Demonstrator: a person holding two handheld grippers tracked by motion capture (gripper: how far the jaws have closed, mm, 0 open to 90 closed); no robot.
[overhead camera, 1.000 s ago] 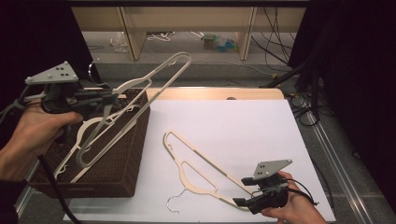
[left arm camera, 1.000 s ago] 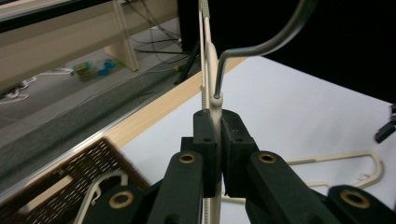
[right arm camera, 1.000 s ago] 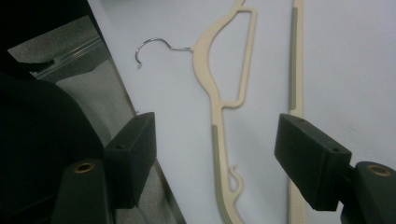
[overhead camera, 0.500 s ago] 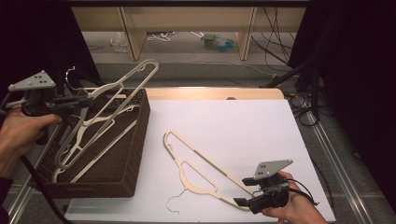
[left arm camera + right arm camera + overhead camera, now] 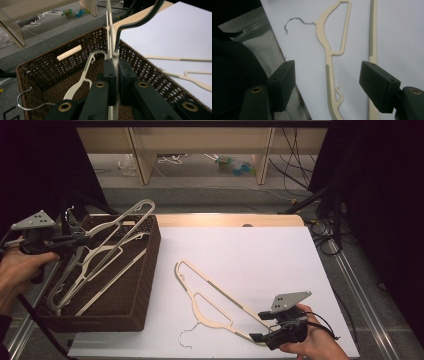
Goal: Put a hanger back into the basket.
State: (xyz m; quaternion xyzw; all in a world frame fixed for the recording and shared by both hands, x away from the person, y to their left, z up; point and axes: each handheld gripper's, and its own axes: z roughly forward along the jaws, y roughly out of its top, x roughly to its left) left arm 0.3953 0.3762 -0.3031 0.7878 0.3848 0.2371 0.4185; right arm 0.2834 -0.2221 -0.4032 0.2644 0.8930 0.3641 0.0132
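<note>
My left gripper (image 5: 75,243) is clamped on a cream plastic hanger (image 5: 102,240) over the brown wicker basket (image 5: 142,285), ready to drop; my right gripper (image 5: 260,326), jaws apart, must grip the second cream hanger (image 5: 215,300) on the white table

The left gripper (image 5: 113,75) is pressing its two black jaws together on the thin cream plastic hanger (image 5: 111,40), which is standing edge-on and upright between them. Its dark metal hook (image 5: 135,22) is curving up to the right. Below, the dark brown woven basket (image 5: 50,58) is holding what seems to be another pale hanger (image 5: 82,80). On the white table surface (image 5: 175,32) a third cream hanger (image 5: 190,75) is lying flat.
</note>
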